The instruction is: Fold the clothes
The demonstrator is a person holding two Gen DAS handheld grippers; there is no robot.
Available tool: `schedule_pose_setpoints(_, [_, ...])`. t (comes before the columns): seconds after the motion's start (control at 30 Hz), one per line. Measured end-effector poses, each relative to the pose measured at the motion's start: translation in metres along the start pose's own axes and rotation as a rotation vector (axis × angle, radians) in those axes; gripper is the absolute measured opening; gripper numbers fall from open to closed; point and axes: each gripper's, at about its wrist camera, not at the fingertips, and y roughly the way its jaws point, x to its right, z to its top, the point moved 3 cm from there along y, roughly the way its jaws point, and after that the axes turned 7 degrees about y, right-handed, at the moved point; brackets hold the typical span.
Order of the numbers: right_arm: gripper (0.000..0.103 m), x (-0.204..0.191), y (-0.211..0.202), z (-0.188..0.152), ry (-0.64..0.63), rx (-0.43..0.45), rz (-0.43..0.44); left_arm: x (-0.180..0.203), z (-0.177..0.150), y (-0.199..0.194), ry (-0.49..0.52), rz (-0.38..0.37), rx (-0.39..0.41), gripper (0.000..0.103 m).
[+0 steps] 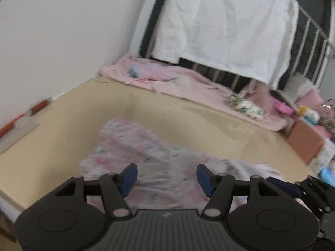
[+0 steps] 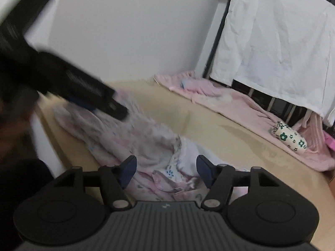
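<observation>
Right wrist view showed the right gripper [image 2: 166,170] with its fingers spread wide and holding nothing, poised just above the rumpled near end of a pink floral garment [image 2: 146,144], where a white lining had turned outward. Left wrist view showed the left gripper [image 1: 167,178] likewise released, its blue pads apart over the same cloth [image 1: 138,146], which lay bunched and creased on the tan counter [image 1: 62,129] rather than flat or squared. Blur in both views made seams and edges hard to pick out. Judged from this, doing the step well called for each gripper to take a separate single-layer edge, not the heaped middle, and to draw the fabric taut and flat before any crease was set; pinching through several layers would likely have dragged the whole heap. Farther off, a pink blanket [image 2: 240,106] lay along the counter's back edge with a small flowered pouch [image 2: 290,139] on it, beneath a hanging white cloth [image 2: 278,41].
</observation>
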Motion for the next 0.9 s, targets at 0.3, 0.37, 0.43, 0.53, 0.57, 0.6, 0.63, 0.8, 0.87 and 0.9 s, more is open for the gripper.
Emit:
schedule_pose_setpoints(0.3, [0.02, 0.057, -0.02, -0.014, 0.243, -0.036, -0.064, 0.064, -0.003, 0.042, 0.187, -0.188, -0.051, 0.052])
schedule_pose_setpoints(0.37, [0.02, 0.063, -0.006, -0.025, 0.276, -0.094, -0.086, 0.068, -0.01, 0.052, 0.239, -0.138, -0.083, 0.052])
schedule_pose_setpoints(0.43, [0.021, 0.063, -0.002, -0.031, 0.29, -0.107, -0.079, 0.063, -0.014, 0.057, 0.267, -0.065, -0.104, 0.051])
schedule_pose_setpoints(0.53, [0.028, 0.087, -0.001, -0.02, 0.327, -0.094, -0.072, 0.055, -0.012, 0.052, 0.228, -0.064, -0.079, 0.05])
schedule_pose_setpoints(0.57, [0.028, 0.095, -0.001, -0.016, 0.34, -0.09, -0.07, 0.054, -0.009, 0.05, 0.21, -0.077, -0.061, 0.05])
schedule_pose_setpoints(0.6, [0.028, 0.103, -0.001, -0.012, 0.352, -0.085, -0.067, 0.055, -0.007, 0.048, 0.201, -0.09, -0.049, 0.05])
schedule_pose_setpoints(0.63, [0.028, 0.111, 0.0, -0.009, 0.364, -0.081, -0.065, 0.057, -0.004, 0.048, 0.202, -0.092, -0.052, 0.05])
schedule_pose_setpoints(0.8, [0.036, 0.15, 0.018, 0.007, 0.441, -0.107, -0.015, 0.067, -0.013, 0.055, 0.248, -0.071, -0.105, 0.036])
schedule_pose_setpoints(0.87, [0.034, 0.151, 0.035, 0.004, 0.46, -0.161, 0.042, 0.066, -0.016, 0.052, 0.253, -0.064, -0.094, 0.009])
schedule_pose_setpoints(0.9, [0.012, 0.151, 0.044, 0.002, 0.47, -0.184, 0.056, 0.064, -0.018, 0.05, 0.256, -0.058, -0.08, 0.009])
